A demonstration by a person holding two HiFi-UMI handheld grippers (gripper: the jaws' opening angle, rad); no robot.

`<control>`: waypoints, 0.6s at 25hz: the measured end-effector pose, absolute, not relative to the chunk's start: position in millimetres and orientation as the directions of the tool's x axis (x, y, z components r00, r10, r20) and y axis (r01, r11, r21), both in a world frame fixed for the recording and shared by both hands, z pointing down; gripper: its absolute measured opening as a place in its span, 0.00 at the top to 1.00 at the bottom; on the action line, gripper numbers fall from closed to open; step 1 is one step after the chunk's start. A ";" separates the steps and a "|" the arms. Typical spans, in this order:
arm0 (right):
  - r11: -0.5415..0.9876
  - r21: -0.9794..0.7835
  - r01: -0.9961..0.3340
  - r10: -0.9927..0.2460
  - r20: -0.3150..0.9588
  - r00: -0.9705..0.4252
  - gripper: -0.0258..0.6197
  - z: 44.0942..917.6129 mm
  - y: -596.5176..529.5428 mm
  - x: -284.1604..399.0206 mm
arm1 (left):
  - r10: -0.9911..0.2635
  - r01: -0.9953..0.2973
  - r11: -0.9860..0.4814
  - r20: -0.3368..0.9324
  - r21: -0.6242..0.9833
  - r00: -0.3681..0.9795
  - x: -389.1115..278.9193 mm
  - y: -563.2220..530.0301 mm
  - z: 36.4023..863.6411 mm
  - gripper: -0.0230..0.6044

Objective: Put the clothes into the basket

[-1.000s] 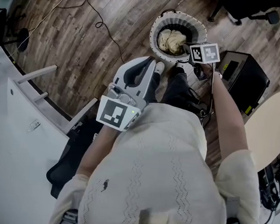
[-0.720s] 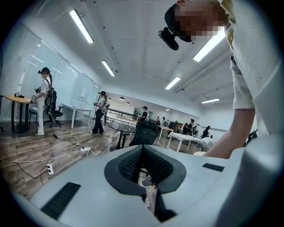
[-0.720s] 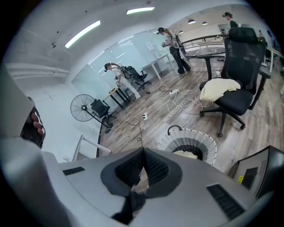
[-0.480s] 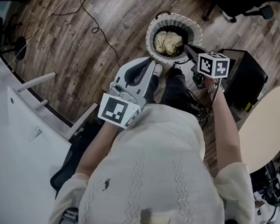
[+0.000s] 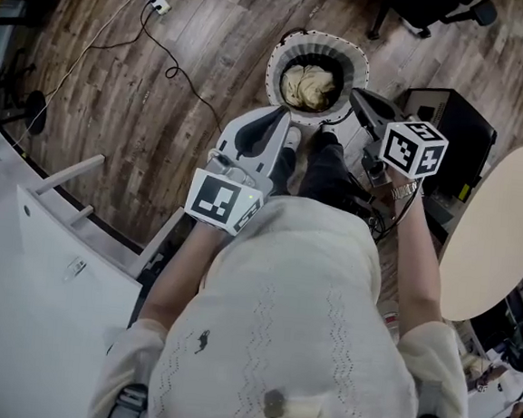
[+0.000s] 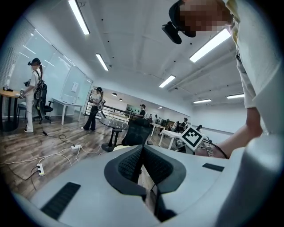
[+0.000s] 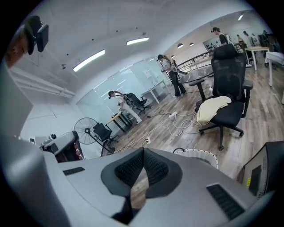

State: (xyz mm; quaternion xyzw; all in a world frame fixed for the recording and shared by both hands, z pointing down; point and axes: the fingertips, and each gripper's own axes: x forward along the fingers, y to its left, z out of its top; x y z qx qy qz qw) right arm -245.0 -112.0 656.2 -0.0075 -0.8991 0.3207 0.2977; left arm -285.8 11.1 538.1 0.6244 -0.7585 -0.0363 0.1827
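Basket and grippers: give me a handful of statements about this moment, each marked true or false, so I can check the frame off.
1. Cream clothes lie inside the basket. True.
2. The right gripper holds a garment. False: its jaws are together with nothing between them.
3. The left gripper has its jaws wide apart. False: they are together and empty.
4. The basket stands on a wooden floor. True.
5. In the right gripper view, a cream cloth lies on an office chair. True.
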 end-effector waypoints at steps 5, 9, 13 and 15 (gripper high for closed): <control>0.799 -0.571 -0.189 0.138 0.480 -0.866 0.95 620.8 -118.1 -234.0 | -0.968 -0.942 0.177 0.221 0.284 -0.116 -282.3 2.3 534.3 0.93; 0.831 -0.516 -0.207 0.068 0.464 -0.883 0.95 599.4 -125.1 -217.2 | -0.972 -0.947 0.149 0.218 0.286 -0.087 -273.7 -0.8 533.9 0.93; 0.839 -0.496 -0.226 0.018 0.440 -0.898 0.95 576.9 -127.0 -201.3 | -0.976 -0.951 0.126 0.209 0.283 -0.067 -265.2 3.0 527.5 0.93; 0.839 -0.496 -0.226 0.005 0.421 -0.907 0.95 564.3 -126.5 -196.0 | -0.977 -0.952 0.120 0.203 0.282 -0.063 -262.6 2.7 523.4 0.93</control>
